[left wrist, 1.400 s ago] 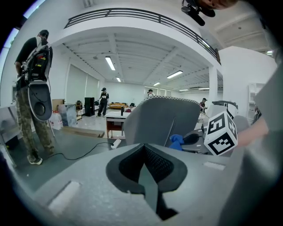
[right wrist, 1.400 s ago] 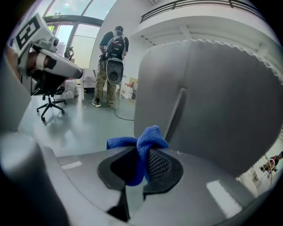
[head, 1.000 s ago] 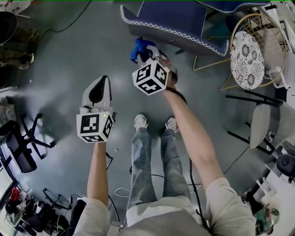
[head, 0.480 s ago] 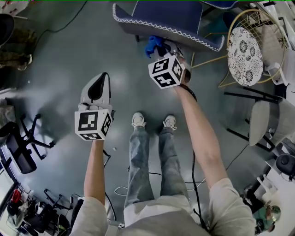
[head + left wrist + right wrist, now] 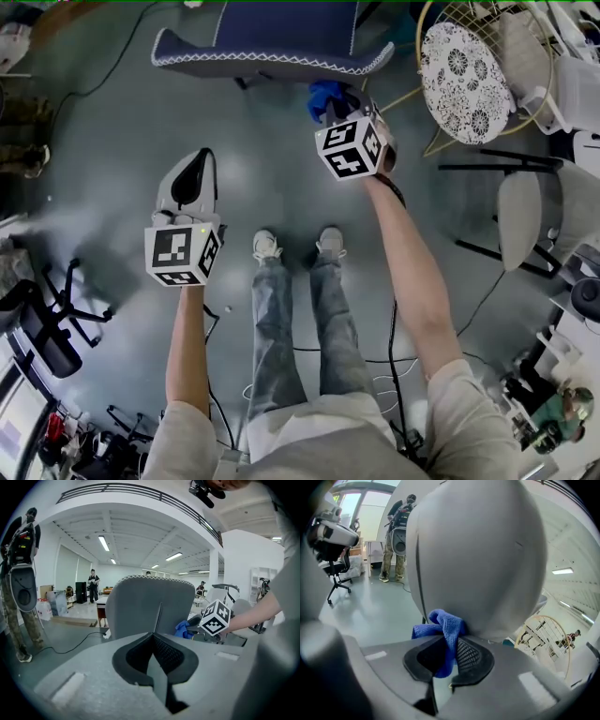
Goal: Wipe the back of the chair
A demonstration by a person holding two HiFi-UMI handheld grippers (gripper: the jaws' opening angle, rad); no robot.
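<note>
Right claw [image 5: 449,648] is clenched on a blue cloth [image 5: 443,625], and the bunched fold of it lies against the lower edge of the chair back [image 5: 483,559], which fills most of that claw's view. From my head I see the chair [image 5: 281,42], its rim trimmed with pale stitching, standing on the grey floor [image 5: 112,141] ahead of my shoes [image 5: 267,246]. The cloth sits just under the chair's near edge, toward its right end. My left claw [image 5: 152,651] has its jaws closed together with nothing between them. It points at the chair back from well apart. A wire-framed chair [image 5: 469,66] with a patterned cushion stands just to the right.
</note>
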